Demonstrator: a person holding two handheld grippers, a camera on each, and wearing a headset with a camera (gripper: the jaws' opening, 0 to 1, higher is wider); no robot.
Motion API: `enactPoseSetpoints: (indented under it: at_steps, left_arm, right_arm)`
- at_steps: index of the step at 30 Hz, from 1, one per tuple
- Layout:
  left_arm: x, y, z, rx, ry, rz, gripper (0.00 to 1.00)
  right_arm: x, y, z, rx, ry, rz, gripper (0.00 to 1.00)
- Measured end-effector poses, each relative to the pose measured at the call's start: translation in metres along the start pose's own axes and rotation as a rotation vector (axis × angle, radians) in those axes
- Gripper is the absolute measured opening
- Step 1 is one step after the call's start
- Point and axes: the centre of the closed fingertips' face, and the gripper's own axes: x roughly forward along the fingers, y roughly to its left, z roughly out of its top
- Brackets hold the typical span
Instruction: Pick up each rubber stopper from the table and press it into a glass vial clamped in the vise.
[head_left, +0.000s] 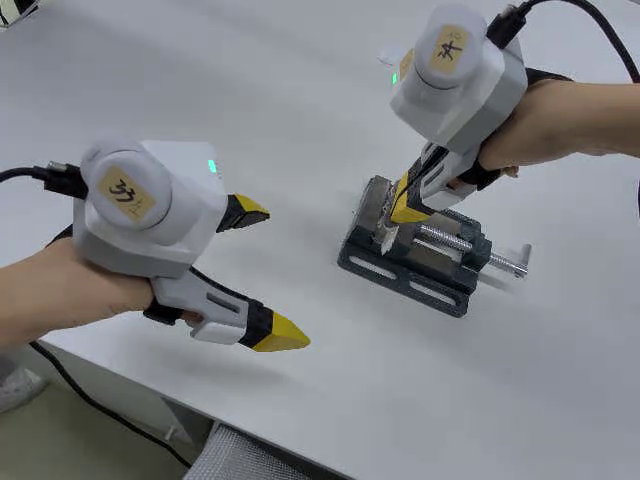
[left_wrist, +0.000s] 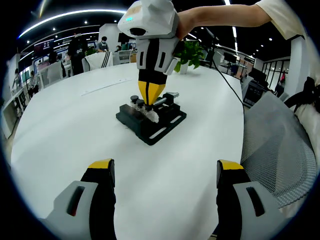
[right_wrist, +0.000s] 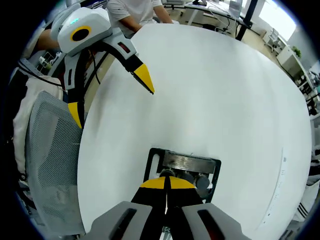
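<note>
Jaws: L gripper wide open, empty, sticker reads "33"; R gripper tips together over vise, vials mostly hidden.

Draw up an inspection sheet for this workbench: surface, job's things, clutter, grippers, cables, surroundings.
Surface: white table, bare around the work.
Job's things: dark vise stands on the table; vials with dark tops are clamped in it. Loose stoppers on the table: nothing seen.
Clutter: nothing seen.
Grippers: left gripper open, held well apart from the vise. Right gripper shut, tips pointing down at the vial tops; contact cannot be told.
Cables: left cable and right cable, both black, run from the backs of the grippers.
Surroundings: grey mesh chair beside the table; open office with a plant beyond.
</note>
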Motion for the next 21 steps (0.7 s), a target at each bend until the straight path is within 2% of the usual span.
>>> enactPoseSetpoints:
  at_steps: [7, 11, 13, 16, 20, 21]
  left_arm:
    - [0.0028, -0.0023, 0.0009, 0.002, 0.004, -0.007, 0.83]
    - [0.0045, -0.0021, 0.0014, -0.001, 0.001, -0.007, 0.83]
    - [0.005, -0.0026, 0.0006, 0.001, 0.006, -0.01, 0.82]
    - [0.0049, -0.0043, 0.0018, -0.002, 0.003, -0.012, 0.82]
    - [0.0045, -0.0053, 0.0028, 0.004, 0.009, -0.016, 0.82]
    - [0.0043, -0.0053, 0.0039, 0.008, 0.008, -0.015, 0.82]
  right_arm:
    - [0.0007, 0.0007, -0.0001, 0.017, 0.015, -0.003, 0.0]
    - [0.0015, 0.002, 0.0023, 0.019, 0.047, -0.003, 0.0]
    - [0.0018, -0.003, 0.0024, 0.015, 0.055, -0.002, 0.0]
    - [0.0026, -0.0037, 0.0, 0.031, 0.06, -0.005, 0.0]
    - [0.0022, -0.0037, -0.0015, 0.007, 0.046, -0.003, 0.0]
    - [0.0023, -0.0046, -0.0015, 0.028, 0.041, -0.001, 0.0]
